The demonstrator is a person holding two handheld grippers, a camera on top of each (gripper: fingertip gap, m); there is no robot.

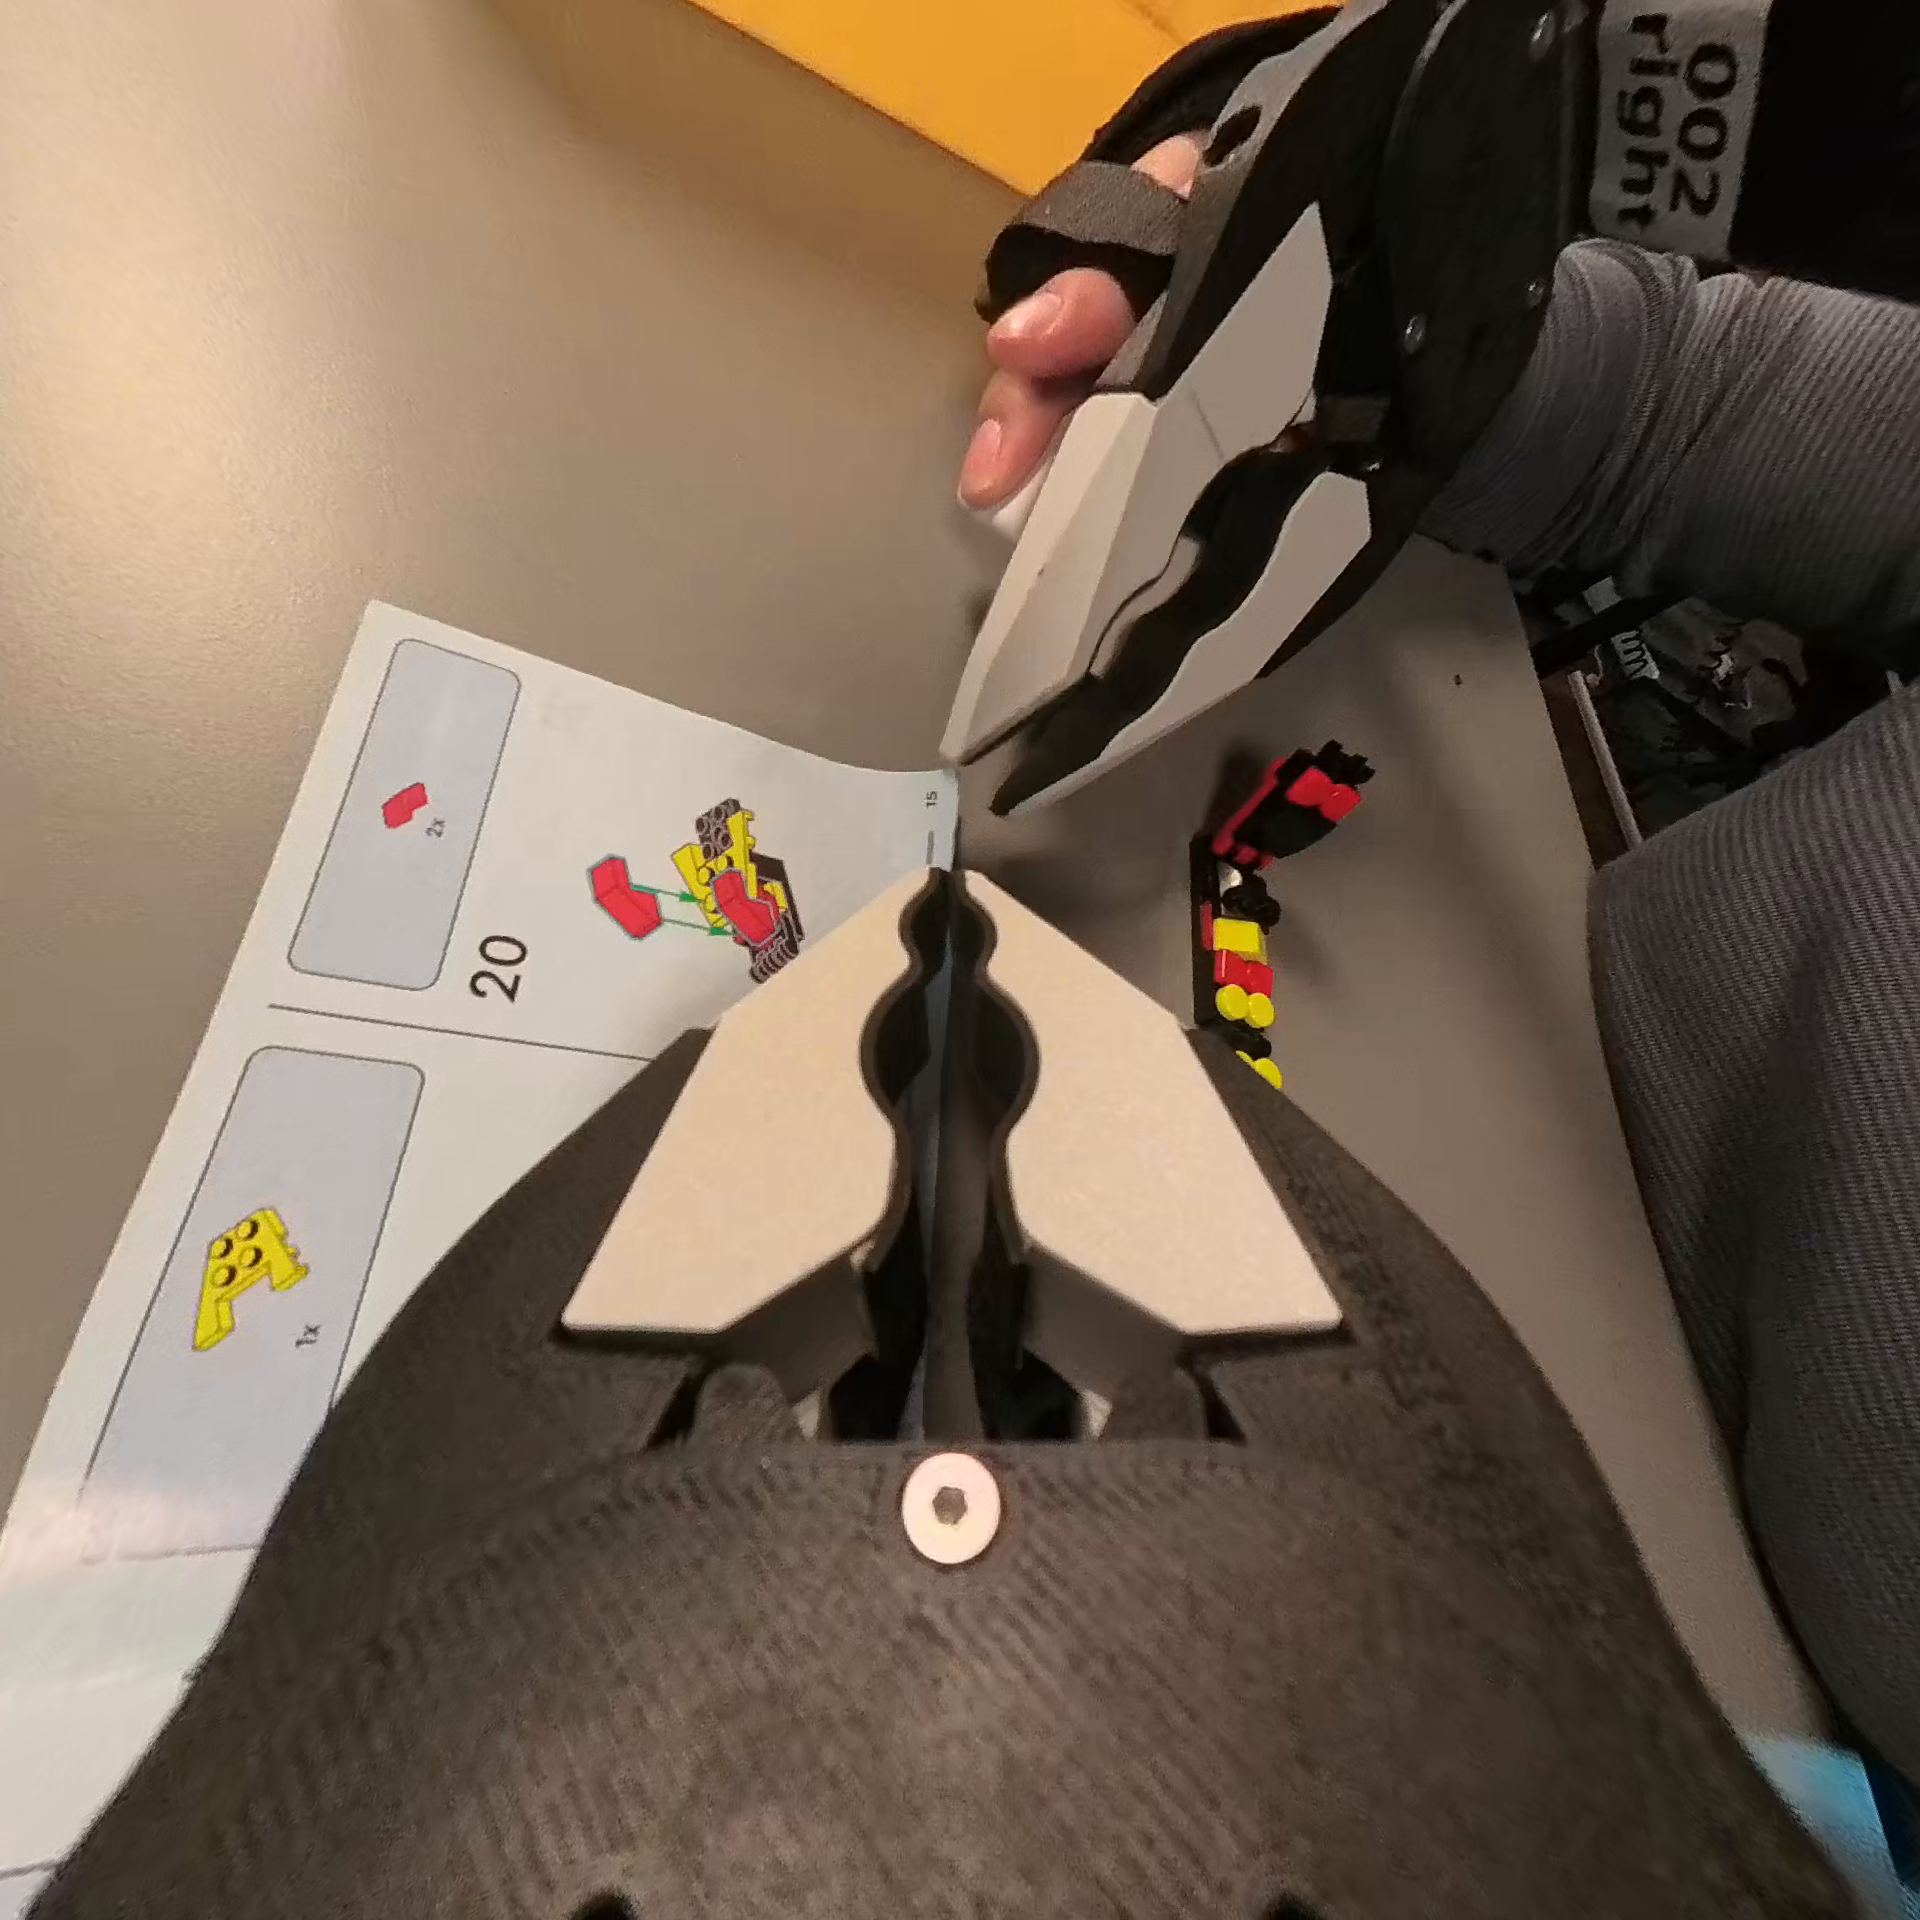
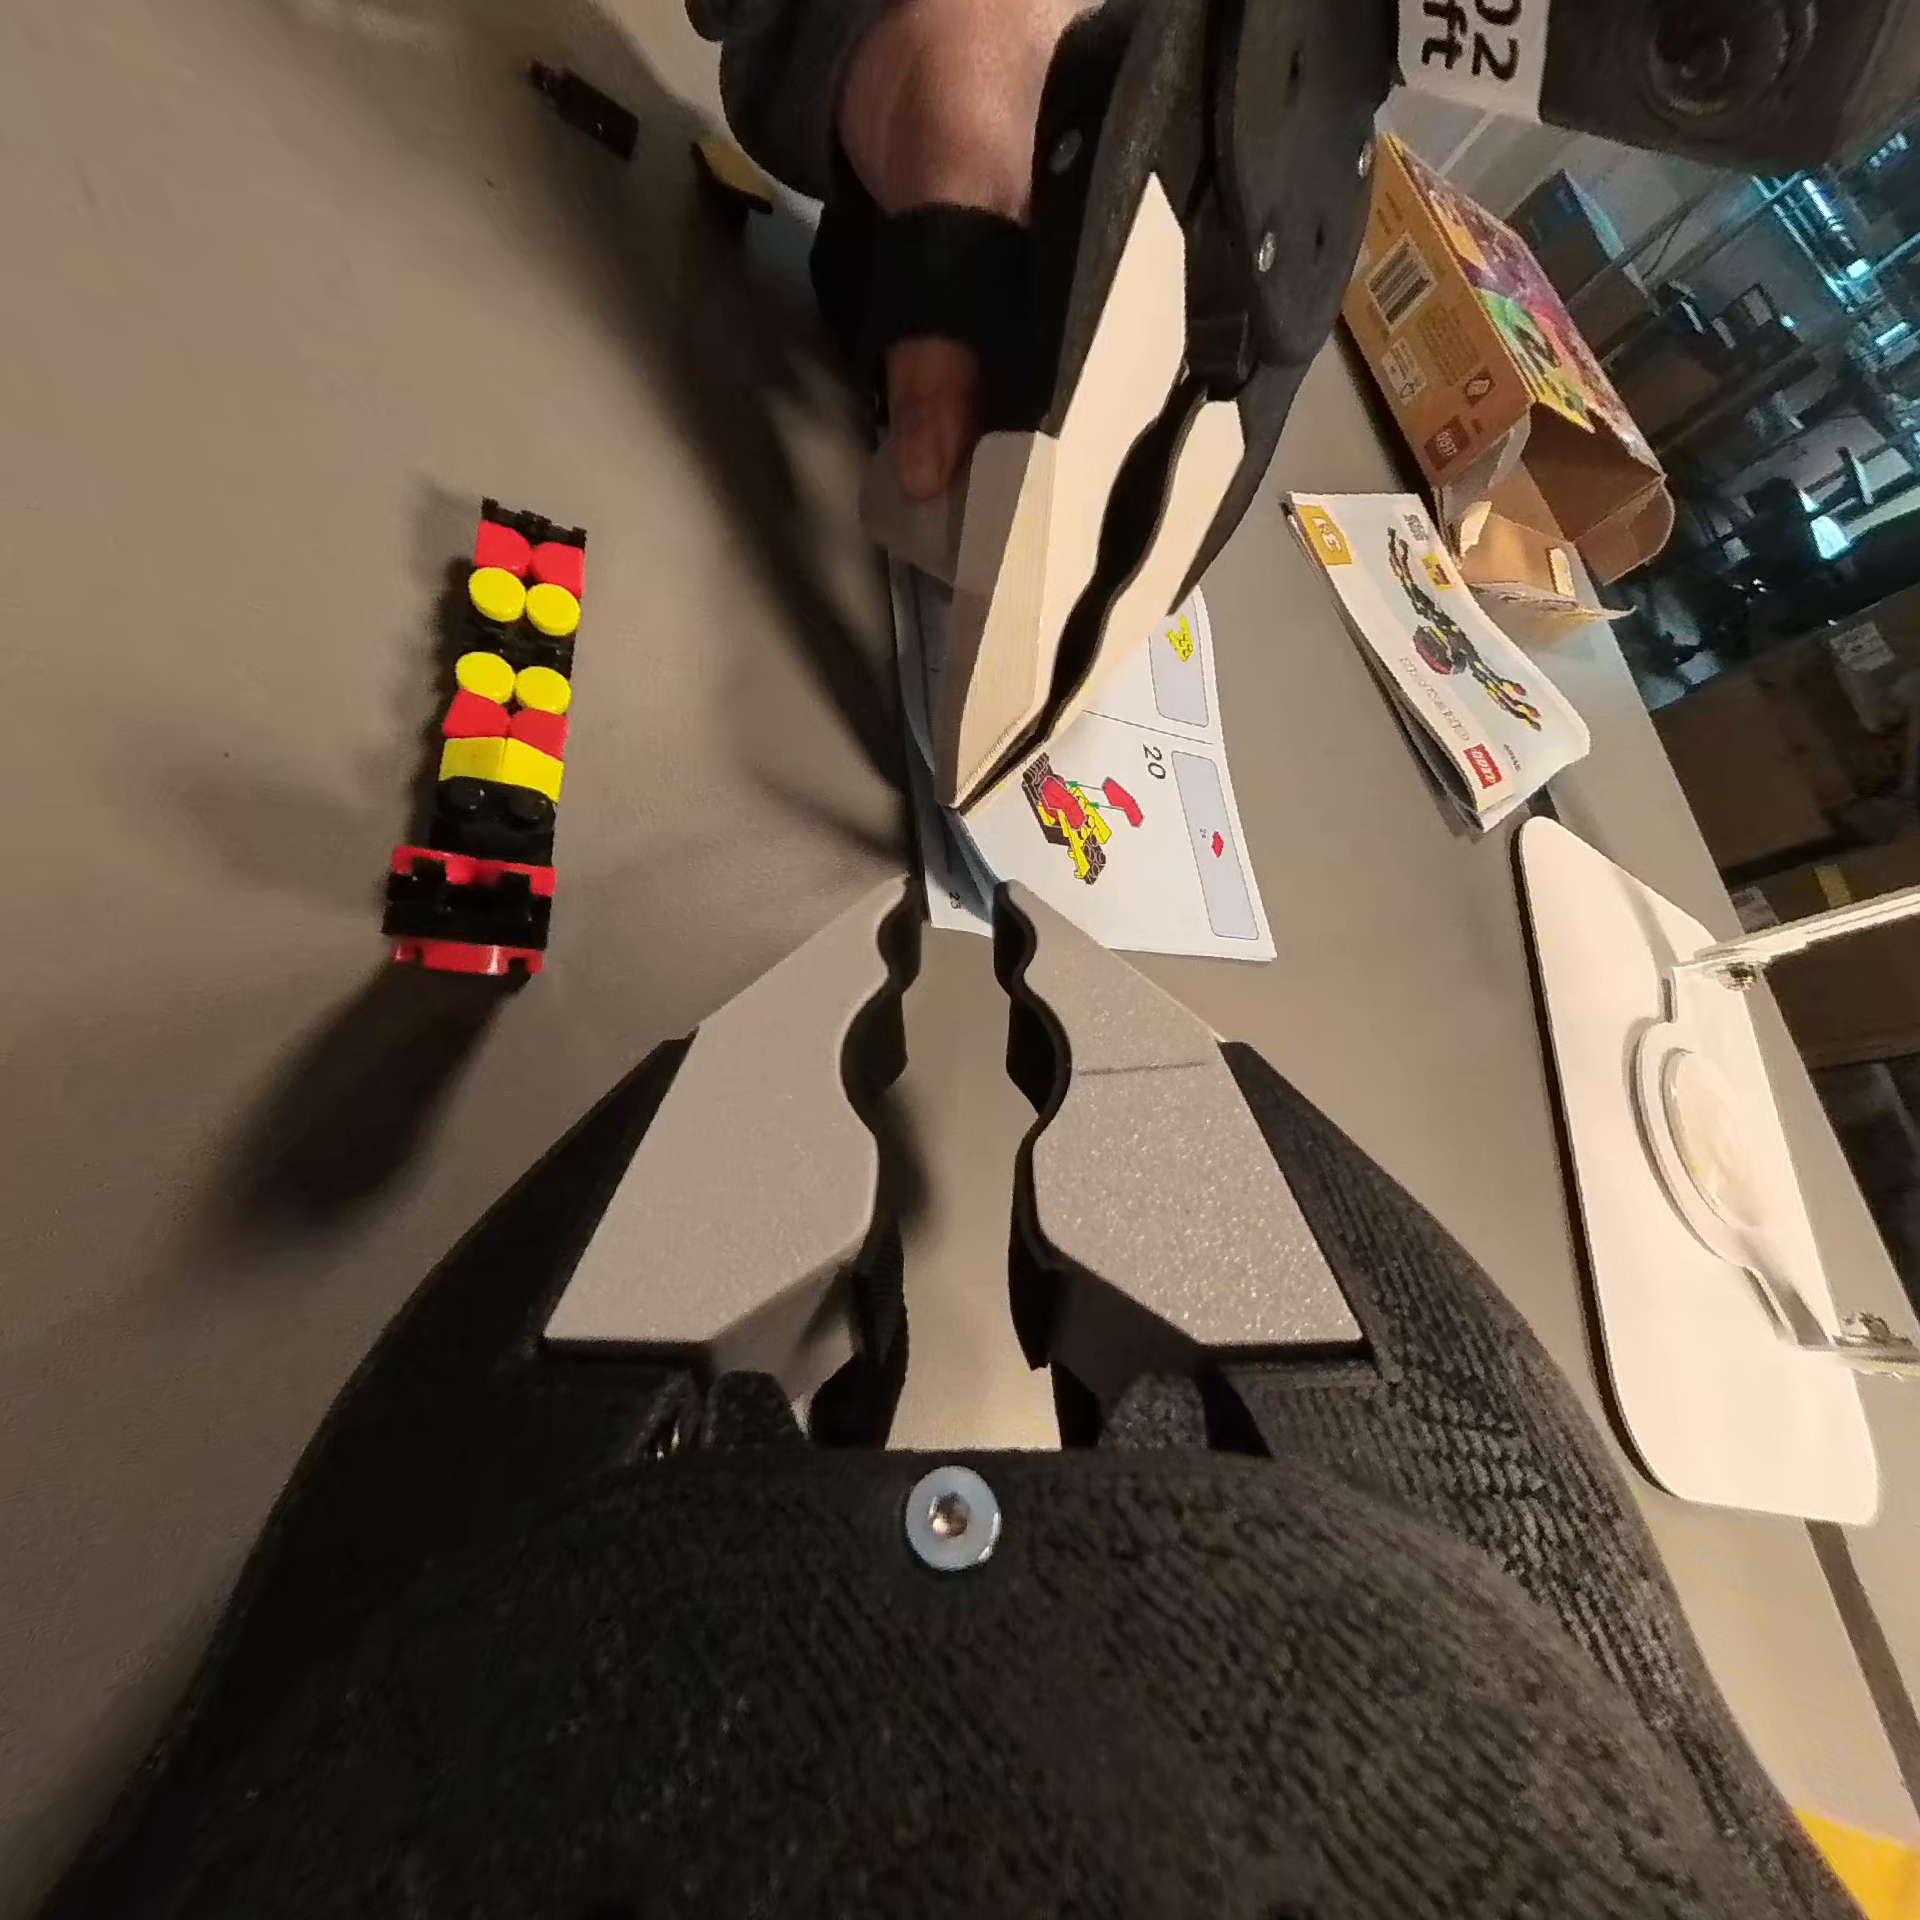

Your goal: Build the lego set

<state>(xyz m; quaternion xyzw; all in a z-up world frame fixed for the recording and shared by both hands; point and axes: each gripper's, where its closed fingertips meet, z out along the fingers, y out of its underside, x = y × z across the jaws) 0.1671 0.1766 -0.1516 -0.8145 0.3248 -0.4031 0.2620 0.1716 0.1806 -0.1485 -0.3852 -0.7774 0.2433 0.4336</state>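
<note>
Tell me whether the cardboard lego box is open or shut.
Open. The box lies on its side on the table, its end flaps splayed outward, bare brown inside showing.

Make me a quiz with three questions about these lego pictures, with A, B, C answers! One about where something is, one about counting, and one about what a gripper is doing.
1. Where is the lego build?
A. On the floor
B. On a chair
C. On the table

2. How many round yellow pieces are on top of it?
A. Two
B. Four
C. Six

3. What is the left gripper doing?
A. Shut on the instruction page
B. Wide open
C. Shut on a red brick

Answers:
1. C: it lies flat on the grey tabletop.
2. B: two pairs of yellow discs show.
3. A: its fingers meet with the thin page edge pinched between them.
</note>
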